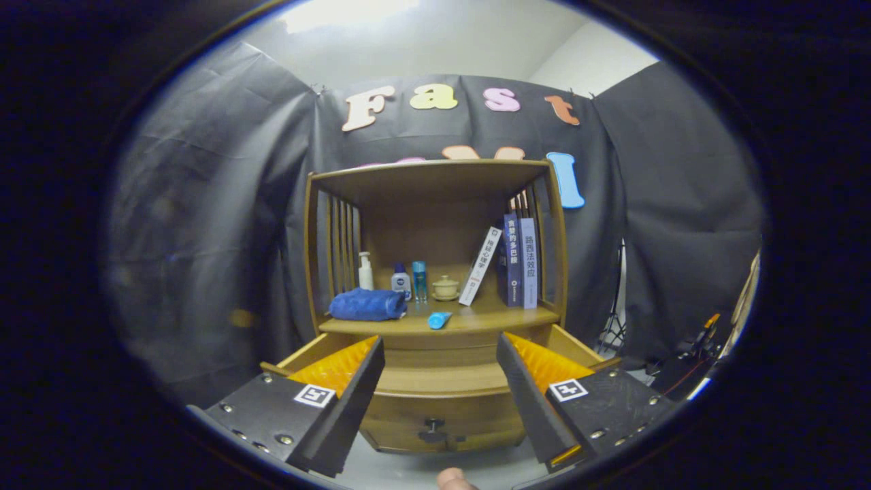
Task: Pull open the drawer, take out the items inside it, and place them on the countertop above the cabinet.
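While hovering over the pulled-out drawer (435, 381), gripper (441, 371) spread wide, fingers (340, 388) holding nothing, touching nothing.

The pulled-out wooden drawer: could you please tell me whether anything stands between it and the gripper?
Nothing visible does. The open gripper hangs just in front of the pulled-out wooden drawer, whose dark knob shows between the two fingers.

Dim overhead light, fisheye-warped edges
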Available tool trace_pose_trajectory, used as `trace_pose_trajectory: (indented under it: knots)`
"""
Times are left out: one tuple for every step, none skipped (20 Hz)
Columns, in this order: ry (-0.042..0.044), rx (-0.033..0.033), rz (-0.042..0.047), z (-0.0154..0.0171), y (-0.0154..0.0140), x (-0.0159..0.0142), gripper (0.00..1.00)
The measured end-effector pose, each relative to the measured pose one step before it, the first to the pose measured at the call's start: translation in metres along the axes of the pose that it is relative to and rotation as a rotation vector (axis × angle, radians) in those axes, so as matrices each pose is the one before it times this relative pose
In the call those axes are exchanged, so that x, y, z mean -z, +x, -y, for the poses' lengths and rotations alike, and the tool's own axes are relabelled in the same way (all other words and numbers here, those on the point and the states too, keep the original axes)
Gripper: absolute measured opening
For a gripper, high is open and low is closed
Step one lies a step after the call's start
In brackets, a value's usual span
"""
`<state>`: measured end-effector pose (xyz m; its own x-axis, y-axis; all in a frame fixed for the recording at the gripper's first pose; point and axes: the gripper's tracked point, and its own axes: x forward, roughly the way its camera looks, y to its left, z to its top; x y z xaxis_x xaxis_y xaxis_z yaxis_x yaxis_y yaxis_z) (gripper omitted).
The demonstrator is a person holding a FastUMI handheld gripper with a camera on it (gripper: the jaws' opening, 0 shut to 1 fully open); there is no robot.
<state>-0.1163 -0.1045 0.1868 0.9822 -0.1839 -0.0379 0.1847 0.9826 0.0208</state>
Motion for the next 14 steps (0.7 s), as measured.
trace_pose_trajectory:
  knots:
    - [-0.03192,-0.00062,-0.00192,0.00045,0.00131,0.01374,0.98]
    - [-0.02621,0.00147,-0.01489,-0.0016,0.00174,0.01588,0.99]
    - [-0.01658,-0.00116,-0.013,-0.00257,0.00092,0.01462,0.99]
    - [-0.00597,-0.00263,-0.00723,-0.00168,0.00086,0.01113,0.99]
    - [0.01143,-0.00084,-0.0081,-0.0018,0.00014,0.00797,0.99]
    - [0.01595,-0.00449,-0.00518,-0.00314,-0.00046,0.00744,0.99]
    - [0.01119,-0.00338,0.00031,-0.00038,0.00089,0.00535,0.99]
    - [0.00354,0.00358,0.00092,0.0001,-0.00035,0.00417,0.99]
    - [-0.00365,0.00463,0.00394,0.00144,-0.00017,0.00446,0.99]
    - [-0.00614,0.00477,-0.00248,0.00169,0.00093,0.00585,0.99]
    - [-0.01381,0.00863,-0.00465,0.00259,0.00101,0.00601,0.99]
    - [-0.01391,0.00356,-0.00909,0.00116,0.0007,0.00598,0.99]
    - [-0.00764,0.00141,-0.00645,0.00067,0.00107,0.00521,0.99]
    - [0.00147,0.00342,-0.0072,0.00133,0.00074,0.00502,0.99]
